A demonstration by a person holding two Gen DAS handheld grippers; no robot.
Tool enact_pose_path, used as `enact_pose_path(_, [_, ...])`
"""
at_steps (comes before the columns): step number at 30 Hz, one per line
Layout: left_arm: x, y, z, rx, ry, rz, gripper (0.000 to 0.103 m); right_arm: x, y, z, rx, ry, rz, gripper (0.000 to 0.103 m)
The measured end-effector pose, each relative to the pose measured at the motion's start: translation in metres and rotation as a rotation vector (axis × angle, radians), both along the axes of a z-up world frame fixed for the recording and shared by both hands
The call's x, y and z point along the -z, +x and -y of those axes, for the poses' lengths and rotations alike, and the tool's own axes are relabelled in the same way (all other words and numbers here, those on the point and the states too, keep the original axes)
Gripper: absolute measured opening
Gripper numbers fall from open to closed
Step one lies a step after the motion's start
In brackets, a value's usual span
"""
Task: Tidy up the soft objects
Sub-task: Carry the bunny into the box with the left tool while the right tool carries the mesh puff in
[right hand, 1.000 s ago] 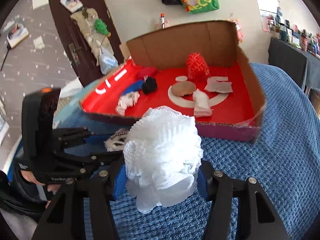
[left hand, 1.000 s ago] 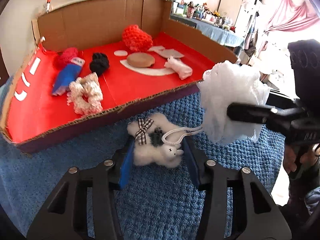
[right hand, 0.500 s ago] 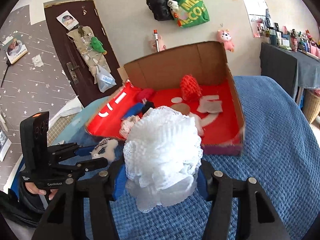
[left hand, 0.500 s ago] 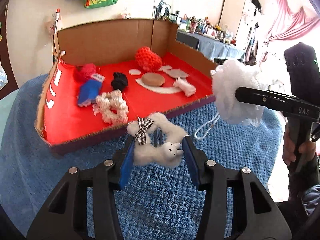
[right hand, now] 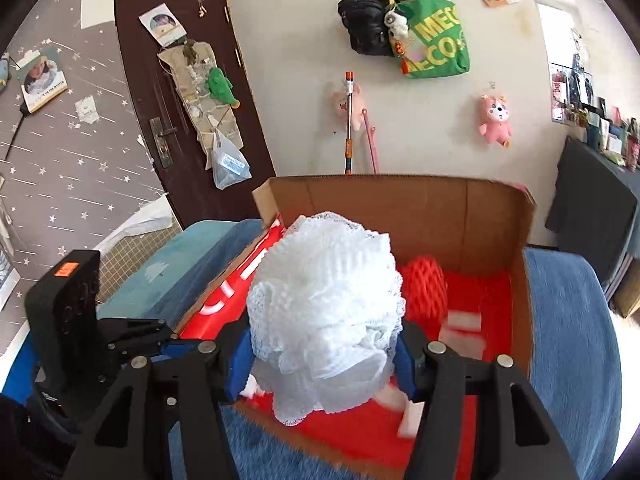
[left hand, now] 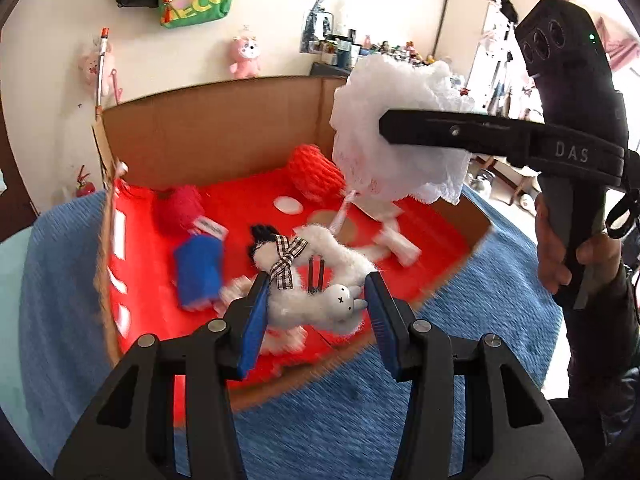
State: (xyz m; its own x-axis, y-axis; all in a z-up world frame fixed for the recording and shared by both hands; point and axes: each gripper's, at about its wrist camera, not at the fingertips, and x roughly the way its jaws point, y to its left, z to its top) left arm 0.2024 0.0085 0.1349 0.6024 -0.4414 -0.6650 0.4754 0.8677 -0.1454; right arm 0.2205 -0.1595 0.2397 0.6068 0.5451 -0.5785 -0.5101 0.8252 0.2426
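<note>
My left gripper [left hand: 314, 306] is shut on a white plush bunny [left hand: 316, 280] with a checked bow, held above the front part of the cardboard box [left hand: 208, 136] with a red floor. My right gripper [right hand: 322, 354] is shut on a white mesh bath pouf [right hand: 326, 312]; the pouf also shows in the left wrist view [left hand: 400, 136], held over the box's right side with its cord hanging down. In the box lie a red knit ball [left hand: 314, 172], a dark red soft thing [left hand: 178, 208], a blue soft item [left hand: 198, 270] and a white rolled cloth [left hand: 400, 242].
The box stands on a blue knit blanket [left hand: 480, 300]. A brown door [right hand: 180, 92] and a wall with hung bags [right hand: 404, 28] and pink plush toys [right hand: 494, 118] lie behind. A dark cabinet [right hand: 588, 200] stands at the right.
Both grippers rose off the blanket and moved forward over the box, the left carrying the bunny and the right carrying the pouf. The pouf's cord lifted off the blanket.
</note>
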Motion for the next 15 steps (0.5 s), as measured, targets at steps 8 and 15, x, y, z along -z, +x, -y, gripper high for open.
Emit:
enact_pose_path(8, [-0.002, 0.053, -0.008, -0.008, 0.037, -0.035, 0.045, 0.003, 0.066, -0.017, -0.009, -0.034, -0.055, 0.060])
enact_pose_path(15, [0.007, 0.060, 0.002, 0.060, 0.005, -0.094, 0.045, 0.027, 0.119, -0.043, -0.057, -0.122, -0.151, 0.060])
